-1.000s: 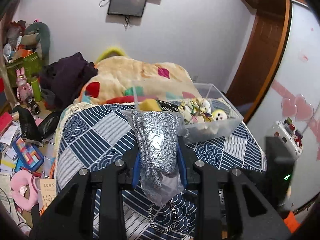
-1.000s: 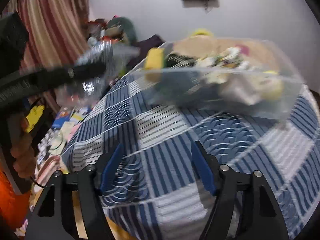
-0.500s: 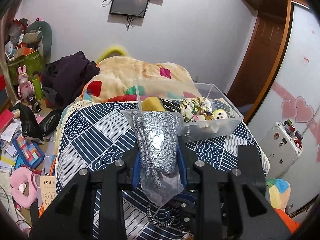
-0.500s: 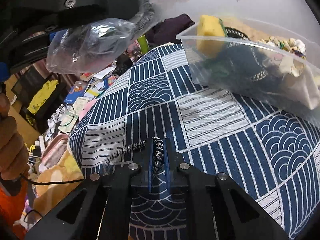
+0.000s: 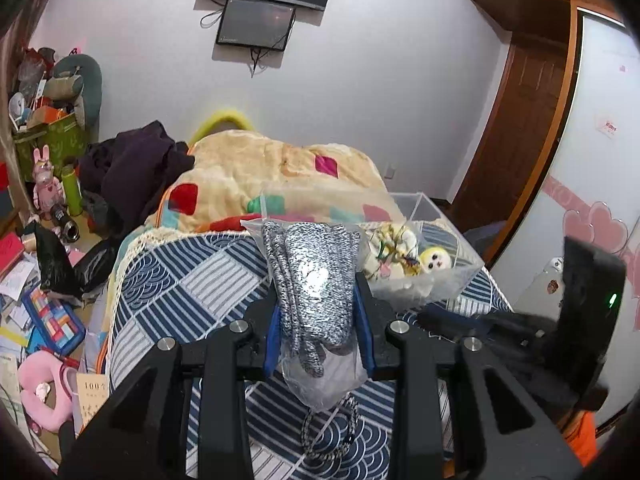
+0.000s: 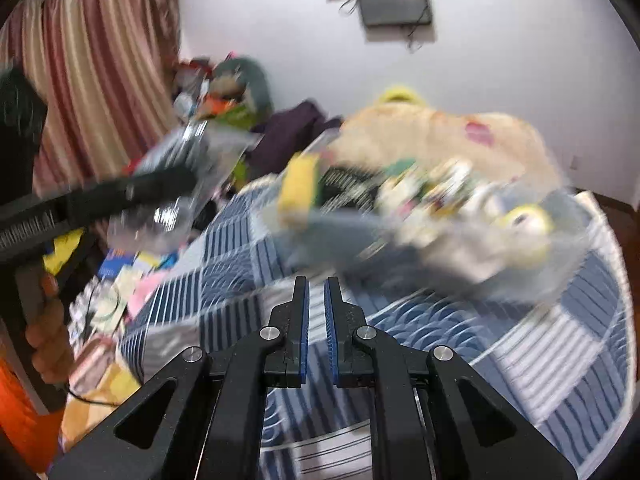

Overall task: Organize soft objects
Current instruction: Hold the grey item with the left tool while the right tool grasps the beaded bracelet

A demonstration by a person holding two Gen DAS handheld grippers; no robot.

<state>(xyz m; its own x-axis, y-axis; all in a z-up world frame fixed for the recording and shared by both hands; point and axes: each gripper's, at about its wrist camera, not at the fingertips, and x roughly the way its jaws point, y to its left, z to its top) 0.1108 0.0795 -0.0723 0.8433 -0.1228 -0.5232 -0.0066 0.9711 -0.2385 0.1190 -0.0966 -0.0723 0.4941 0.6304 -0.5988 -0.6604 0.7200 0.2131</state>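
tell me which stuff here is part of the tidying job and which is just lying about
Job:
- bagged grey knit item, clamped in the left gripper
- clear bin of soft toys
- braided cord on the bedspread
- right gripper, nearly closed, nothing visible between its fingers

Lying about:
- blanket
- dark clothes
- pink neck pillow
- wall screen

A: Colours on the bagged knit point(image 5: 314, 280)?
B: Grey-and-white speckle, bag clear. Gripper pads point(image 5: 273, 334) blue, frames black.
A: Bedcover point(image 5: 192, 280)?
B: Navy-and-white patchwork: stripes, wave scales. Cord point(image 5: 332, 432) at its near edge black-and-white braided. Clear bin point(image 5: 460, 276) at its far right corner; blanket point(image 5: 260, 168) behind is cream with red, pink, teal patches.
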